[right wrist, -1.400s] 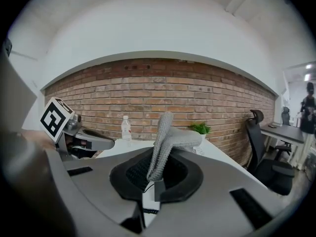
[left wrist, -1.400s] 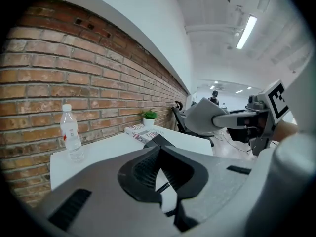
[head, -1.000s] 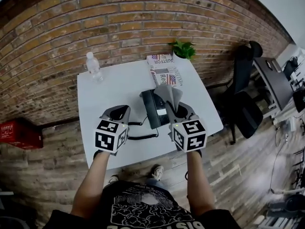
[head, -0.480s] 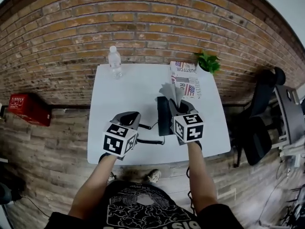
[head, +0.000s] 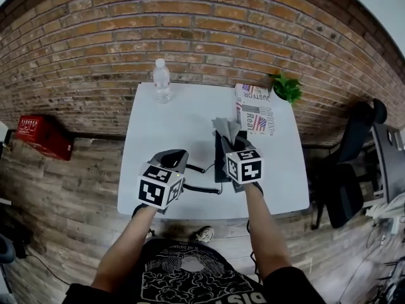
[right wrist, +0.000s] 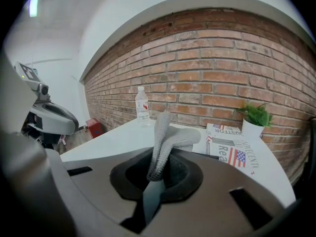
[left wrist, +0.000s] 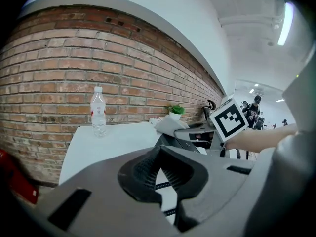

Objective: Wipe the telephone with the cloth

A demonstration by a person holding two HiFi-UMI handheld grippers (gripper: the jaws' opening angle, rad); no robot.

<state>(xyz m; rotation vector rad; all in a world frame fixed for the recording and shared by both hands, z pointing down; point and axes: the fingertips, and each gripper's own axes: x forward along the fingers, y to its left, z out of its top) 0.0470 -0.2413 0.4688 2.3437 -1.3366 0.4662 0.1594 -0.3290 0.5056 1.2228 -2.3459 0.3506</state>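
Observation:
A black telephone [head: 219, 162] lies on the white table [head: 158, 125], and its coiled cord [head: 201, 188] runs left along the front. My right gripper [head: 230, 144] hovers over the telephone's right side. It is shut on a grey cloth [head: 226, 128], which sticks up out of the jaws [right wrist: 164, 141] and folds over forward. My left gripper [head: 175, 161] hangs left of the telephone above the cord, jaws shut with nothing in them. The left gripper view shows the telephone [left wrist: 167, 141] under the cloth [left wrist: 170, 125].
A water bottle [head: 162, 81] stands at the table's far left edge. A folded newspaper [head: 255, 111] and a small potted plant [head: 286, 87] sit at the far right. Behind is a brick wall. On the floor are a red box [head: 39, 137] left and an office chair [head: 352, 170] right.
The head view has swung, so the table sits more centred. My right gripper with the cloth has shifted slightly left over the telephone. The left gripper has hardly moved.

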